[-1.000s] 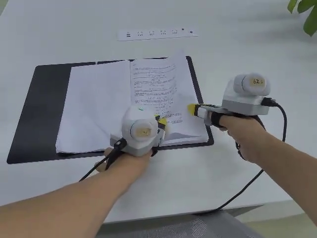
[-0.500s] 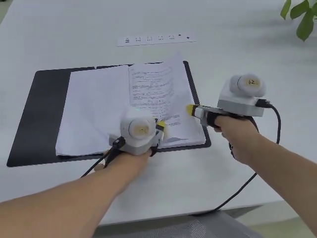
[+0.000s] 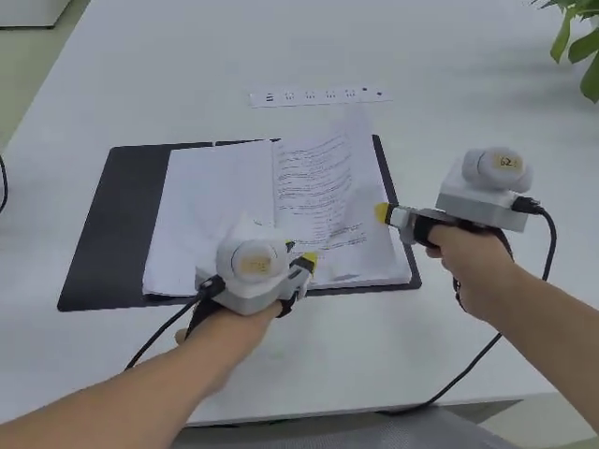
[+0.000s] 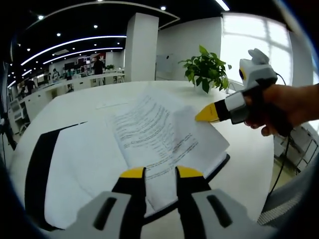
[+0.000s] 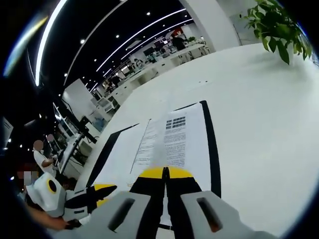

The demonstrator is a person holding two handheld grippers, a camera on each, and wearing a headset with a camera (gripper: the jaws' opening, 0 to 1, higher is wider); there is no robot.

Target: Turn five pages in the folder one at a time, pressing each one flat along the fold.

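Note:
A black folder (image 3: pixel 103 234) lies open on the white table, with white pages (image 3: pixel 220 215) spread on its left half. A printed page (image 3: pixel 323 187) (image 4: pixel 149 129) (image 5: pixel 174 139) arches up off the right half. My right gripper (image 3: pixel 384 213) (image 5: pixel 165 172) is shut on that page's right edge, and its yellow tip (image 4: pixel 209 113) shows at the sheet's edge in the left gripper view. My left gripper (image 3: pixel 304 265) (image 4: pixel 160 173) hovers over the bottom edge of the right-hand pages, jaws slightly apart, with paper showing in the gap.
A white power strip (image 3: pixel 318 94) lies on the table beyond the folder. A potted plant (image 3: pixel 580 42) (image 4: pixel 207 69) stands at the far right. Black cables (image 3: pixel 487 351) trail from both grippers over the table's front edge.
The head camera has shifted, so the folder sits further right in the picture. The printed page bows up a little more. Both grippers keep their places by the folder.

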